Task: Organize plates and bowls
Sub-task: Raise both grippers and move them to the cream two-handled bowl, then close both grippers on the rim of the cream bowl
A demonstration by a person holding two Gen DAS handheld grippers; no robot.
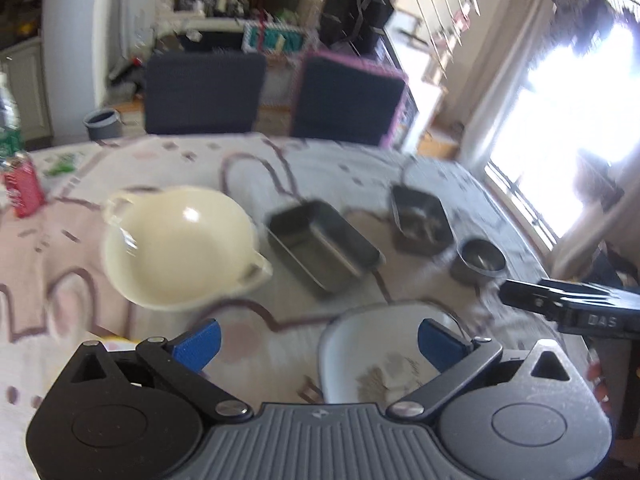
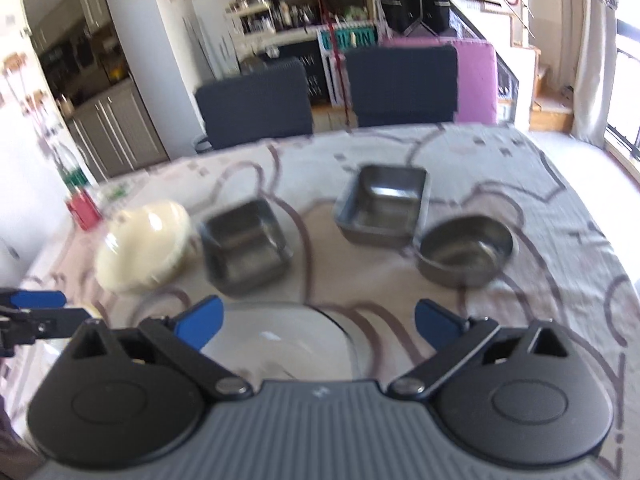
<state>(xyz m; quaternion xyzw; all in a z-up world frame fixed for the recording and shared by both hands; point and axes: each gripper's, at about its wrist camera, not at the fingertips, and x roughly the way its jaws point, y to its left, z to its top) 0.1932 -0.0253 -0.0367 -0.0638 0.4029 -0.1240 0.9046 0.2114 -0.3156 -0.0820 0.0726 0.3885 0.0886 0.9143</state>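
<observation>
Both grippers spread wide, empty: left gripper (image 1: pixel 318 342), right gripper (image 2: pixel 318 320). Glass plate (image 2: pixel 280 344) at near table (image 2: pixel 560 184) edge, beneath right gripper. Approach rim low; close squarely, avoiding steel bowl (image 2: pixel 466 250).

The right claw (image 1: pixel 576 312) bears the white letters "DAS".

Cream bowl (image 1: pixel 176 248), grey steel trays (image 2: pixel 380 208), blue-tipped tongs (image 1: pixel 318 344), pink-patterned tablecloth (image 2: pixel 520 200).
</observation>
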